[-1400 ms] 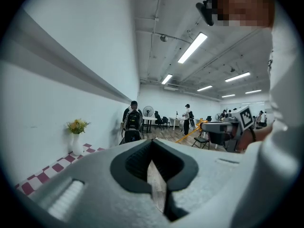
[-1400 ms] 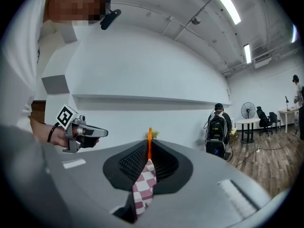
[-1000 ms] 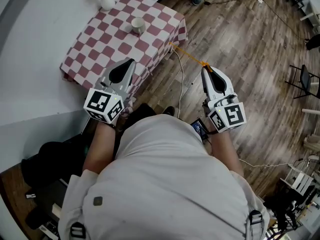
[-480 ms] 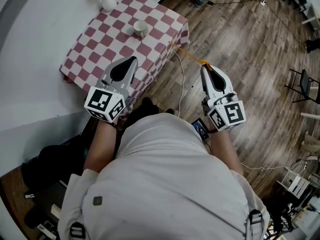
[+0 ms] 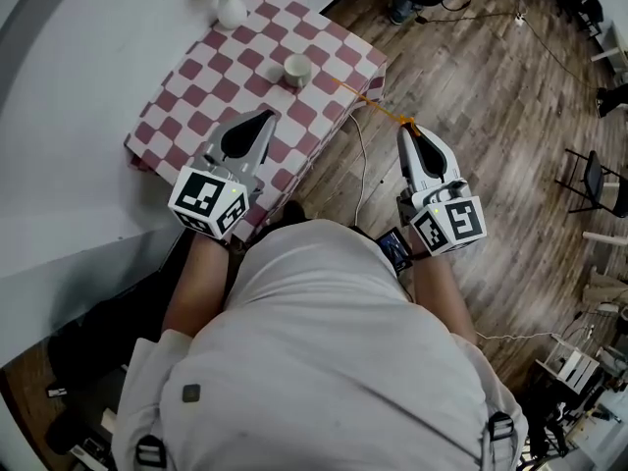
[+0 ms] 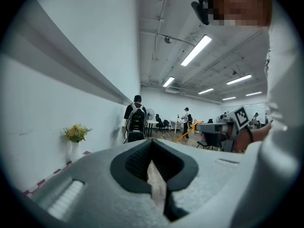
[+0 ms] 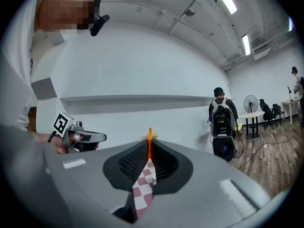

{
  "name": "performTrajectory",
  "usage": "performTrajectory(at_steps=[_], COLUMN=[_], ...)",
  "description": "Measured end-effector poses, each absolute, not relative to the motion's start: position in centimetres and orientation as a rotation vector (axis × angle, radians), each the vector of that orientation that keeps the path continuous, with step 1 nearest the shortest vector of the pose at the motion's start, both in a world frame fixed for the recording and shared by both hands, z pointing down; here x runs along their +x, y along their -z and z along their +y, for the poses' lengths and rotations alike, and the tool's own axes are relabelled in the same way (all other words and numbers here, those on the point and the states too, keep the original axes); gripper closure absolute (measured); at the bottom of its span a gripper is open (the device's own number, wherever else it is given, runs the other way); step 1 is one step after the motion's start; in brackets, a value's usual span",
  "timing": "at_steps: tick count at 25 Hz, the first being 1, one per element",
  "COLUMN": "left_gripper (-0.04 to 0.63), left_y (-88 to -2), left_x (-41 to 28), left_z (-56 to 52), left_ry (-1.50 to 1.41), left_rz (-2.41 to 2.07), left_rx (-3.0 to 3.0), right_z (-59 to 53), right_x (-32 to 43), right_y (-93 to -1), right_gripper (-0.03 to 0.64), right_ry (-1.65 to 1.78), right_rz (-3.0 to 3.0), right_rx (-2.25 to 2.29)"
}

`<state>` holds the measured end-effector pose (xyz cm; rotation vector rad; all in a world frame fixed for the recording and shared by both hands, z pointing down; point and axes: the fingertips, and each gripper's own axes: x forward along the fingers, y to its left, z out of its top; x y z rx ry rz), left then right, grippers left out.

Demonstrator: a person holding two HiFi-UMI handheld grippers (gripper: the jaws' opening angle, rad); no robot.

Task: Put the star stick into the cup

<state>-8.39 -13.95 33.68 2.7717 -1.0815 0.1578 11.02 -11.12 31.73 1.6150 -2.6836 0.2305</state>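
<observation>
A small pale cup [image 5: 296,70] stands on the red-and-white checked table [image 5: 211,86], near its right edge. My right gripper [image 5: 403,131] is over the wooden floor to the right of the table, shut on the thin orange star stick [image 5: 371,106], which reaches from the jaws toward the table's corner. In the right gripper view the stick [image 7: 149,145] rises straight out between the jaws. The left gripper view shows its yellow star [image 6: 194,124] far off. My left gripper [image 5: 265,116] hangs over the table's near edge, shut and empty.
A white vase with yellow flowers [image 5: 228,3] stands at the table's far corner against the white wall. A cable [image 5: 359,165] runs across the floor by the table. A person with a backpack [image 6: 136,120] stands further back in the room. Chairs [image 5: 589,170] are at the right.
The table and cup have slid nearer and lower in the head view. Both grippers keep their places and grips; the stick's tip now reaches closer to the table corner.
</observation>
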Motion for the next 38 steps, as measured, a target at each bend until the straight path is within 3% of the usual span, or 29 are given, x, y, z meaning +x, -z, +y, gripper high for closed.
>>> performTrajectory(at_steps=[14, 38], left_gripper=[0.591, 0.591], left_y=[-35.6, -38.8], left_x=[-13.4, -11.7], left_z=[-16.5, -24.1], left_ry=[-0.191, -0.247], left_rz=[-1.093, -1.277], left_rx=[2.718, 2.544], right_z=[-15.7, -27.4], right_x=[5.5, 6.0], right_y=[-33.8, -38.4], right_gripper=[0.588, 0.588], right_ry=[-0.298, -0.381], right_rz=[-2.689, -2.72], right_rx=[1.544, 1.232])
